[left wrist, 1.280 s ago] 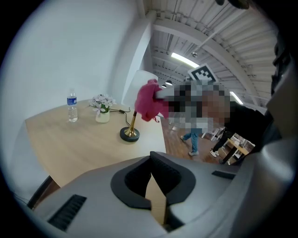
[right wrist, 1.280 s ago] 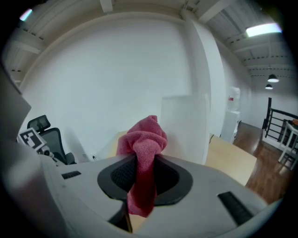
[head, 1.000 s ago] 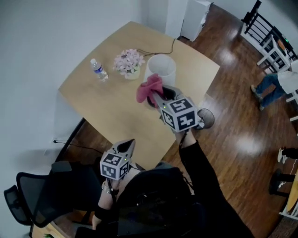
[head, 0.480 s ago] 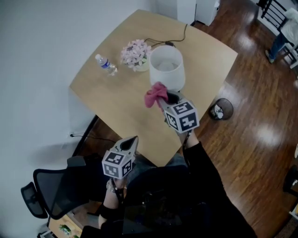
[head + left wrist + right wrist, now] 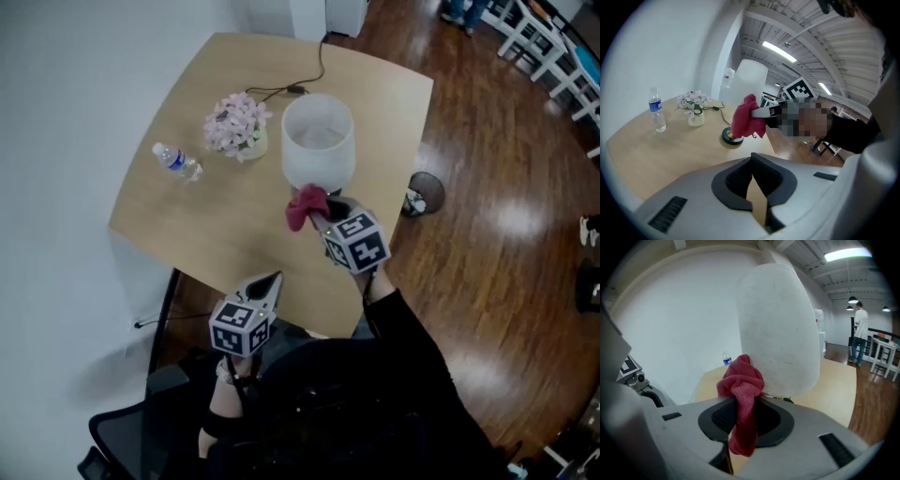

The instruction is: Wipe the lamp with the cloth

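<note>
Pale wood tabletop on a glossy plank floor fills the head view, with the white-shaded lamp near its 3 o'clock side, a pot of pink flowers at the lamp's 9 o'clock and a small water bottle beyond that. The right tongs are pinching a bunched red cloth, which sits at the lamp's 6 o'clock, level with the shade's lower rim and over the dark round base; I cannot tell whether it touches the shade. The left tongs are pressed together with nothing between them, well apart from the lamp at its 7 o'clock, so nothing steadies it. A firm sideways push on the tall shade could likely tip the lamp toward the flowers and bottle, or drag it against its cord running off toward 12 o'clock. Only a fold of cloth is gripped, so rubbing may pull it free. The bottle's label is too small to read, and the cubes carry only black-and-white square patterns.
</note>
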A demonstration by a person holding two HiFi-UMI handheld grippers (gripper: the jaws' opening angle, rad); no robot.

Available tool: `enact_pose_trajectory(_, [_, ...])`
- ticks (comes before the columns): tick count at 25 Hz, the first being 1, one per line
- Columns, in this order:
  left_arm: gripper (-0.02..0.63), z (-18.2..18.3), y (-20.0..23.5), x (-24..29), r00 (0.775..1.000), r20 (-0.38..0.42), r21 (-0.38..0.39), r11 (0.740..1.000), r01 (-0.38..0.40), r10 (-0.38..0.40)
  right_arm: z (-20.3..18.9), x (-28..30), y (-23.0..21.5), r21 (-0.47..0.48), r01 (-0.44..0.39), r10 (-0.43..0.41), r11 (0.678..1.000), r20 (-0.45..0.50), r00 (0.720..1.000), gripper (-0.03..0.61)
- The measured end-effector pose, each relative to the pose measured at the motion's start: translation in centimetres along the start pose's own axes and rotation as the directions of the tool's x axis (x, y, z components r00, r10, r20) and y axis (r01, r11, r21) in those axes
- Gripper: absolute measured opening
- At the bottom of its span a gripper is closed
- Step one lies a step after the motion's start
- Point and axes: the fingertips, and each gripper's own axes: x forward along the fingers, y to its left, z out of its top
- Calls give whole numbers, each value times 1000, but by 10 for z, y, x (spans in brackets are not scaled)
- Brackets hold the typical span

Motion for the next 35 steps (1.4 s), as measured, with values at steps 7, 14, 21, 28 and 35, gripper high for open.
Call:
enact_pose_trajectory(7, [2,10,31,-5,982,-31,93,978,186,-184,-11,6,9,96,173,-169,980,-48,984,77])
enact_pose_trajectory(14, [2,18,57,-26,966,-38,165,952,257,-254,68,-42,46,96,271,-283,958,140,949,77])
enact_pose_trajectory(21, [2,16,68,-43,951,-45,202,929,310,-307,137,-63,29,93,394,-404,914,247,881,77])
enact_pose_trajectory(28, [2,29,74,-51,965,-54,235,936,261,-256,84,-12,25,157,328,-351,932,158,923,77])
enact_pose_trajectory(35, [2,33,76,-47,985,-101,236,958,163,-143,33,23,19,221,215,-243,951,106,964,77])
